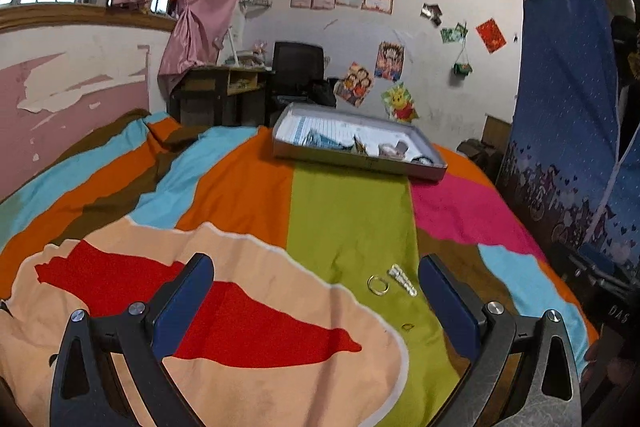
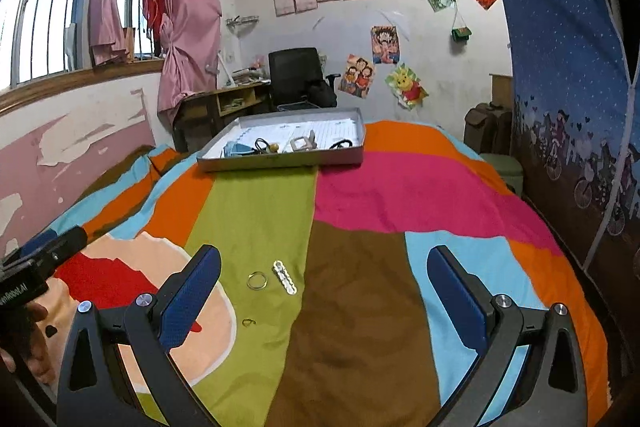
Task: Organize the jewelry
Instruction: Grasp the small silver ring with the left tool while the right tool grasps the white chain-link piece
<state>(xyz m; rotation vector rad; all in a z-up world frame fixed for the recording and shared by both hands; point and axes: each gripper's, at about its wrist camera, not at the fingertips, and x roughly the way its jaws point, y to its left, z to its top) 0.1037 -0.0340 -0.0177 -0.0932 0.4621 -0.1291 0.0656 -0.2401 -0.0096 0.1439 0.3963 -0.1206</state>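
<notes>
Tray (image 2: 280, 159) near far edge of bedspread (image 2: 360, 307): contents small and blurred, near wall hides their bases; dark loops there (image 2: 341, 144) unidentifiable. Small wire piece (image 2: 249, 322) on green stripe too tiny to name. Left gripper (image 2: 48, 247) cut off by frame's left edge, fingertips unseen. Hand (image 2: 28, 343) under it partly out of frame.

Home bedroom: quilted bed (image 2: 360, 227), pink curtains (image 2: 188, 7), cartoon posters (image 2: 362, 75)

White letters, partly cut off, read "nRobot.AI" on the left gripper (image 2: 44, 251); "DAS" stands on a dark object (image 1: 618, 311) at the bed's edge.
</notes>
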